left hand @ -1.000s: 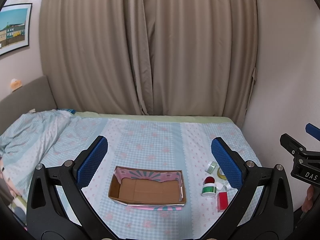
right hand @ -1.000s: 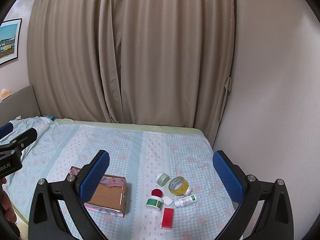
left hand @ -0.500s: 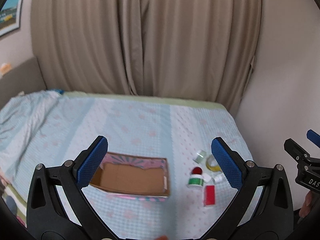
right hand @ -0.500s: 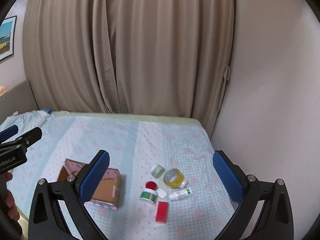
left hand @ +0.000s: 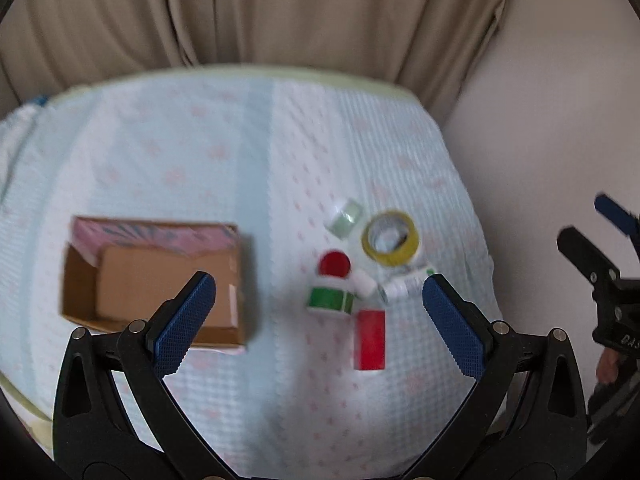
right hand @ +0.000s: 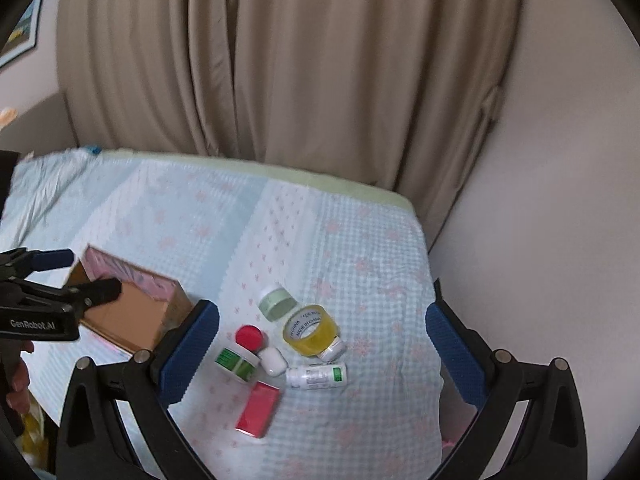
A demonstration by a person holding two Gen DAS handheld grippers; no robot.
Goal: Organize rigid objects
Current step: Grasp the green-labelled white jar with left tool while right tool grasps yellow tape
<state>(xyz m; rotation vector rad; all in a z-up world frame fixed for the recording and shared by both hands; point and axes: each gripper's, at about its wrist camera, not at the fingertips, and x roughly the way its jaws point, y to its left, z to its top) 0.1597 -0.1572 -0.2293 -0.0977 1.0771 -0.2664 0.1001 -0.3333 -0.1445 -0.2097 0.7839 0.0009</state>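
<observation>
An open cardboard box (left hand: 160,280) (right hand: 132,312) lies on the bed at the left. To its right lies a cluster: a yellow tape roll (left hand: 391,243) (right hand: 310,330), a pale green jar (left hand: 346,219) (right hand: 276,303), a red-capped jar (left hand: 334,264) (right hand: 249,337), a green-labelled tub (left hand: 330,300) (right hand: 236,364), a small white case (right hand: 273,361), a white bottle (left hand: 404,286) (right hand: 318,376) and a red box (left hand: 370,339) (right hand: 258,408). My left gripper (left hand: 318,316) is open and empty above the cluster. My right gripper (right hand: 322,344) is open and empty over it too.
The bed (right hand: 200,224) has a light blue sheet with pink marks. Beige curtains (right hand: 300,60) hang behind it and a plain wall (right hand: 560,200) stands at the right. The bed's right edge runs close to the cluster. A rumpled blanket lies far left.
Both grippers have tilted down and moved closer to the bed. The cluster now sits between the fingers in each view. Nothing on the bed has moved.
</observation>
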